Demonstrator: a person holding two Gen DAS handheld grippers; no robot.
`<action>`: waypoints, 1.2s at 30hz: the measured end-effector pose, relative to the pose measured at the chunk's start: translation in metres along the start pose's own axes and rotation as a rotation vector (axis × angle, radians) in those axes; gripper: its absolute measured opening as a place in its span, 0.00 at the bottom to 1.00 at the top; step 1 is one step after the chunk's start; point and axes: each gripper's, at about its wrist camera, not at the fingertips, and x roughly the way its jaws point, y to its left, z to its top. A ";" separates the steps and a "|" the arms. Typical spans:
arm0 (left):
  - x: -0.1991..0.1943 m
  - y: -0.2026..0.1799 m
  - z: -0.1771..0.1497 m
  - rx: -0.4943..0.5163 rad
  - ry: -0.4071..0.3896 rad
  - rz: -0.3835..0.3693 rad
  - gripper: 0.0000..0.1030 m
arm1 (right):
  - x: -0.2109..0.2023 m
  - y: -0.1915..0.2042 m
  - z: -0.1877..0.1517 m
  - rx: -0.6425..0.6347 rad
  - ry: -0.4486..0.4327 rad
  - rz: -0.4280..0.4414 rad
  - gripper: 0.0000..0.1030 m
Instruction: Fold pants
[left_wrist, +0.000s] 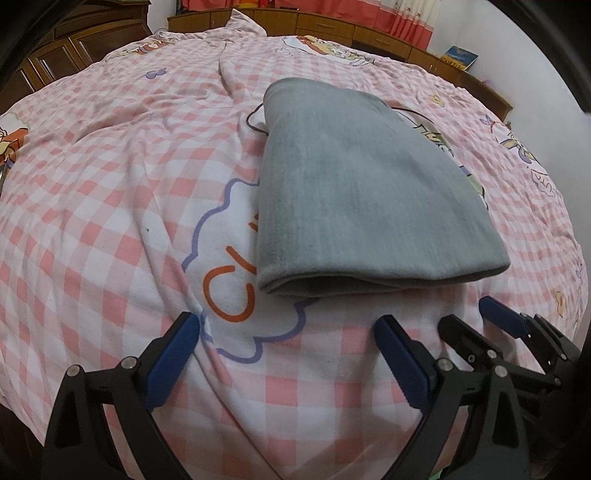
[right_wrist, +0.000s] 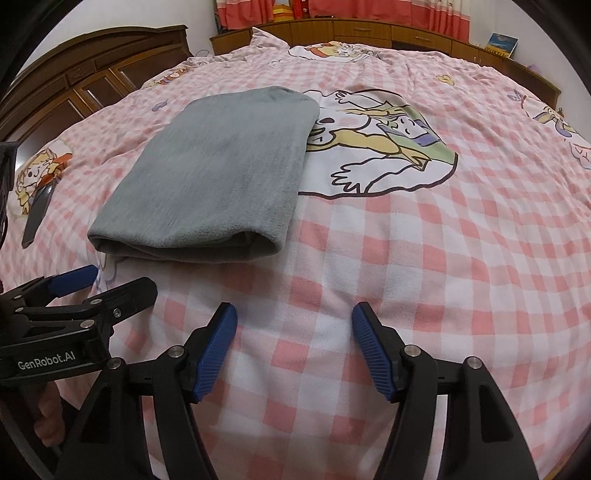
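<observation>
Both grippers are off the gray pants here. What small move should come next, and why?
Probably lift both grippers clear and stop. The pants already lie as a compact folded stack on the checked bedspread; the left gripper and right gripper stand open and empty, short of its near edge.

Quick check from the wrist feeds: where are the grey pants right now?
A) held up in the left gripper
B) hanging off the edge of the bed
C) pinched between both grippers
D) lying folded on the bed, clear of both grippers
D: the pants lie as a flat folded stack on the bed, and the left gripper and right gripper both stand open and empty short of them.
</observation>
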 end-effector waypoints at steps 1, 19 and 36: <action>0.000 0.000 0.000 0.000 -0.001 0.000 0.96 | 0.000 0.000 0.000 0.001 0.000 0.000 0.65; 0.001 0.003 0.001 -0.002 0.003 0.000 0.96 | 0.000 -0.001 0.001 0.011 -0.002 0.013 0.66; 0.002 0.003 0.002 -0.001 0.004 0.000 0.96 | 0.000 -0.001 0.000 0.012 -0.004 0.014 0.67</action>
